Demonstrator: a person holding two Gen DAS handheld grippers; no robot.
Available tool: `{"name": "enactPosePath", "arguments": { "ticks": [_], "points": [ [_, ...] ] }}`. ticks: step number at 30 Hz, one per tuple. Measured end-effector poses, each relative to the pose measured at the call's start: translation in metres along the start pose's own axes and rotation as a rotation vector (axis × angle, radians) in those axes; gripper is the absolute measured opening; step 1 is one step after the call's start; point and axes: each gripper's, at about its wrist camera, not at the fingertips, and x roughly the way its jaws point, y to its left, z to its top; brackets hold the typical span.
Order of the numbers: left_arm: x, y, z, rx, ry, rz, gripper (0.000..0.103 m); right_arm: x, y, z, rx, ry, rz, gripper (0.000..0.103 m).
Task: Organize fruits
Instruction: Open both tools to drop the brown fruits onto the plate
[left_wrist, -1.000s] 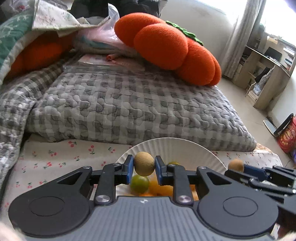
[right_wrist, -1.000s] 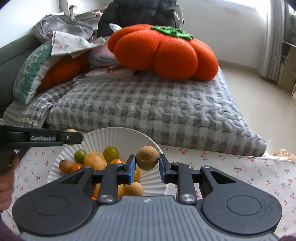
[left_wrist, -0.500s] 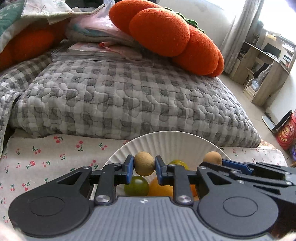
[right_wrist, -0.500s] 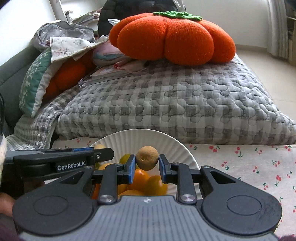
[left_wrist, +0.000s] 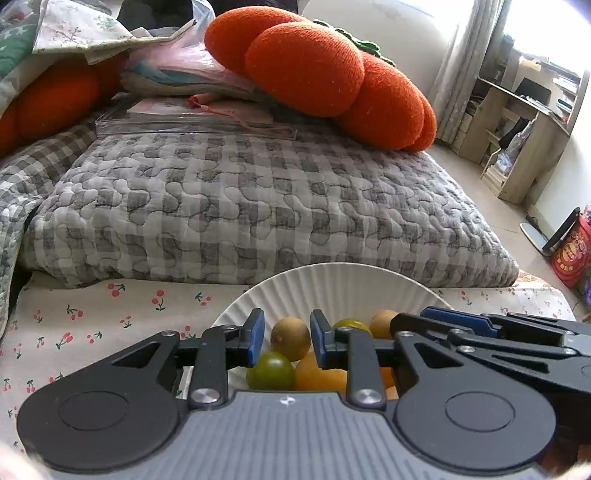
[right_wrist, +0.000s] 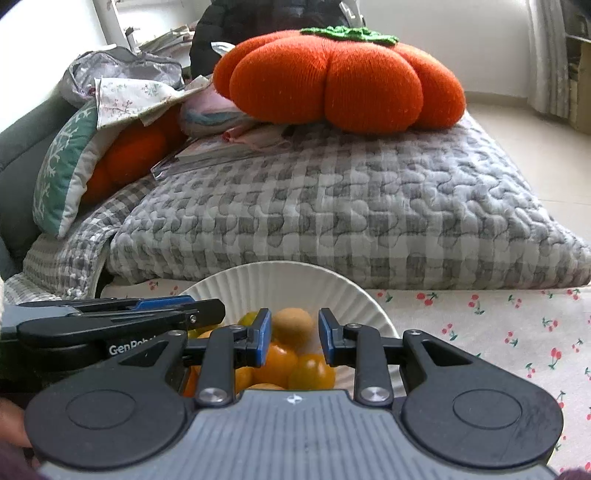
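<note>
Brown fruits over the white paper plate (left_wrist: 332, 284).
Left gripper (left_wrist: 287, 338) and right gripper (right_wrist: 294, 334) each parted, pads clear of a brown fruit (left_wrist: 290, 338) (right_wrist: 293, 326) between them; jaws just opening.

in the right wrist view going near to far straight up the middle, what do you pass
right gripper → brown fruit between its fingers → far rim of the white paper plate → cherry-print cloth → grey checked quilt → orange pumpkin cushion
</note>
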Motion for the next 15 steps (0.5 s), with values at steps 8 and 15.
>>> {"name": "enactPosePath", "arguments": {
  "ticks": [8, 15],
  "points": [
    [-0.009, -0.014, -0.002, 0.080, -0.029, 0.053, 0.027, -0.004, 0.006, -0.001, -0.056, -0.009, -0.032, 0.026],
    [-0.033, -0.028, -0.002, 0.138, -0.087, 0.134, 0.029, -0.015, 0.019, -0.002, -0.113, -0.027, -0.055, 0.025]
  ]
}}
